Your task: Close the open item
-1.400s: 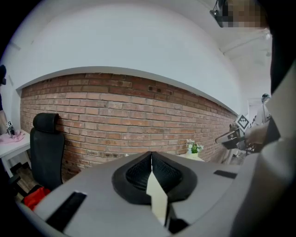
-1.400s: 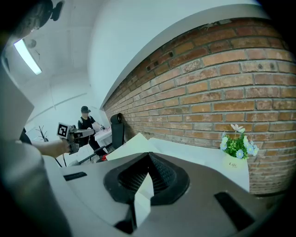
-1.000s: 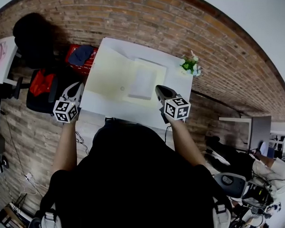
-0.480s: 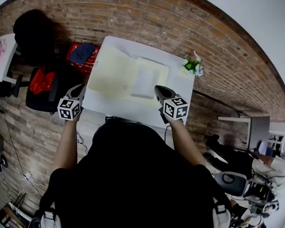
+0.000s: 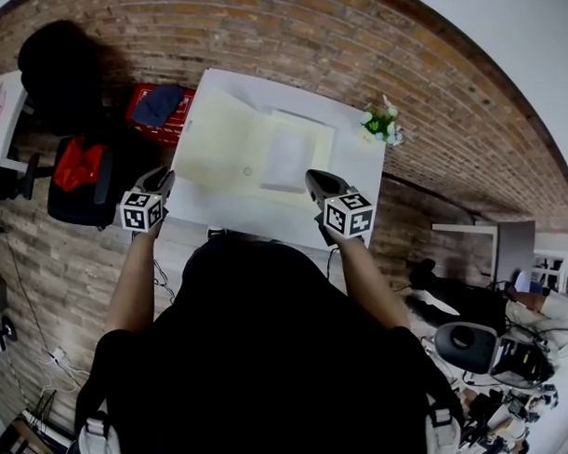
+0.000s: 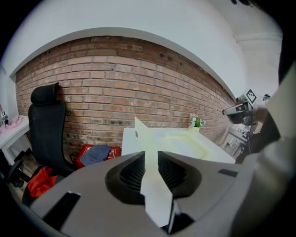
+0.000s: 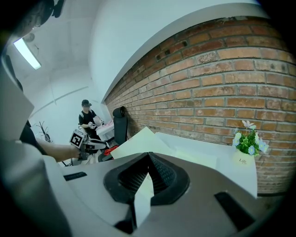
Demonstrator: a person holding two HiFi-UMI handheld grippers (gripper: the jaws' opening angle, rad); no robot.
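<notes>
An open pale yellow folder (image 5: 217, 145) lies on the white table (image 5: 219, 210), with a white sheet (image 5: 288, 156) on its right half. Its left flap (image 6: 138, 132) stands up at an angle, and shows in the right gripper view too (image 7: 138, 141). My left gripper (image 5: 160, 178) hangs off the table's left edge, short of the folder. Its jaws (image 6: 151, 155) have just been opening and stand open with nothing between them. My right gripper (image 5: 314, 179) hovers over the near right part of the table, its tips (image 7: 149, 153) meeting, with nothing held.
A small potted plant (image 5: 381, 125) stands at the table's far right corner. Left of the table are a black chair (image 5: 57, 74), a red box with a blue cloth (image 5: 158, 105) and a red item (image 5: 77, 163). Another person (image 7: 88, 120) stands far behind.
My left gripper has sunk and drifted a little toward the table's left edge. The right gripper has barely moved. The folder lies as before.
</notes>
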